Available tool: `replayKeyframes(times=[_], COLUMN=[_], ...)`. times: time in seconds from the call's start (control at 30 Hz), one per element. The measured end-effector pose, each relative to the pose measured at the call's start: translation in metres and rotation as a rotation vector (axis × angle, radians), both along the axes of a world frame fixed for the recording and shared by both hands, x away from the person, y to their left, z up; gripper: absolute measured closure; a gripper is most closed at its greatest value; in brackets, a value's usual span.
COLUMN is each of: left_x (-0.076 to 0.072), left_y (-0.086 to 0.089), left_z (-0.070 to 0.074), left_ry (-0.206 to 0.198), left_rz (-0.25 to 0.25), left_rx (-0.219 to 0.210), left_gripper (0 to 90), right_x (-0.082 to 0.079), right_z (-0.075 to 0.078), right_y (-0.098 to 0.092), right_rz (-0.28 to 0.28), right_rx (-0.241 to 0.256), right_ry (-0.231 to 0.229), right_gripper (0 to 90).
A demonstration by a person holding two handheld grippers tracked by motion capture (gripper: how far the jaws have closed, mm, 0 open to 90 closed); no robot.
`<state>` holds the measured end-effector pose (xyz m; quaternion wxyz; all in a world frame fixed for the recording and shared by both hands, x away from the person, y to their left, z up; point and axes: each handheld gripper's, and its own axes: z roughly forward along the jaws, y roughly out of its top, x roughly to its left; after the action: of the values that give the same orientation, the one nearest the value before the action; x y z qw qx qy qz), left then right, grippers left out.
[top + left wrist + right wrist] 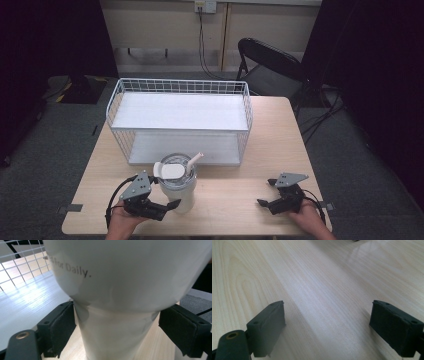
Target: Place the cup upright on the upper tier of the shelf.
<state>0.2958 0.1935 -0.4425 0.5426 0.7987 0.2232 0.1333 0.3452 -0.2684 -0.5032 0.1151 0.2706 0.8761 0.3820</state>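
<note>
A white tumbler with a clear lid and a bent white straw stands upright on the near middle of the wooden table. My left gripper is open with its jaws on either side of the tumbler's narrow lower part. In the left gripper view the tumbler, printed "for Daily.", sits between the pads; the left pad is at its wall and the right pad stands a little off it. My right gripper is open at the near right, over bare wood, with nothing between its pads.
A white wire rack with two white shelves stands just behind the tumbler, across the table's far half. A black folding chair is beyond the far right corner. Cables hang from a wall socket. Bare tabletop lies between the grippers.
</note>
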Motion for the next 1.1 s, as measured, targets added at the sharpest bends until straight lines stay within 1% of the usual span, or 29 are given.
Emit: replayKeyframes(times=[0.1, 0.17, 0.2, 0.27, 0.43, 0.47, 0.53, 0.6, 0.7, 0.73, 0.87, 0.9, 0.97, 1.1], left_x=[0.002, 0.003, 0.003, 0.003, 0.005, 0.005, 0.005, 0.007, 0.008, 0.008, 0.009, 0.009, 0.009, 0.01], left_y=[-0.002, -0.004, -0.005, -0.006, -0.007, -0.007, -0.008, -0.008, -0.008, -0.008, -0.01, -0.011, -0.012, -0.014], left_z=[-0.002, -0.003, -0.004, -0.005, -0.006, -0.006, -0.006, -0.007, -0.008, -0.008, -0.008, -0.01, -0.011, -0.011], left_ry=[-0.01, -0.006, -0.013, -0.007, -0.011, 0.004, 0.002, 0.017, 0.026, 0.036, 0.029, 0.038, 0.025, 0.035], left_rz=[-0.006, -0.006, -0.001, 0.002, -0.006, -0.003, -0.003, -0.002, -0.001, 0.0, -0.003, -0.001, 0.003, 0.003], left_rx=[0.004, -0.004, -0.014, -0.014, -0.015, -0.02, -0.024, -0.049, -0.053, -0.054, -0.05, -0.045, -0.049, -0.058], left_gripper=[11.3, 10.7, 10.3, 10.0, 9.5, 9.5, 9.5, 9.1, 8.5, 8.5, 8.0, 7.7, 7.5, 7.3], right_x=[0.0, 0.0, 0.0, 0.0, 0.0, 0.0, 0.0, 0.0, 0.0, 0.0, 0.0, 0.0, 0.0, 0.0], right_z=[0.0, 0.0, 0.0, 0.0, 0.0, 0.0, 0.0, 0.0, 0.0, 0.0, 0.0, 0.0, 0.0, 0.0], right_y=[0.0, 0.0, 0.0, 0.0, 0.0, 0.0, 0.0, 0.0, 0.0, 0.0, 0.0, 0.0, 0.0, 0.0], right_rz=[0.0, 0.0, 0.0, 0.0, 0.001, 0.001, 0.001, 0.001, 0.0, 0.001, 0.001, 0.001, 0.001, 0.0], right_rx=[0.0, 0.0, -0.001, 0.0, -0.001, -0.001, -0.001, -0.001, 0.0, -0.001, -0.001, -0.001, -0.001, 0.0], right_ry=[0.0, 0.0, -0.001, 0.0, -0.001, -0.001, -0.001, -0.001, 0.0, -0.001, -0.001, -0.001, -0.001, 0.0], right_gripper=[12.2, 12.2, 12.2, 12.2, 12.2, 12.2, 12.2, 12.2, 12.2, 12.2, 12.2, 12.2, 12.2, 12.2])
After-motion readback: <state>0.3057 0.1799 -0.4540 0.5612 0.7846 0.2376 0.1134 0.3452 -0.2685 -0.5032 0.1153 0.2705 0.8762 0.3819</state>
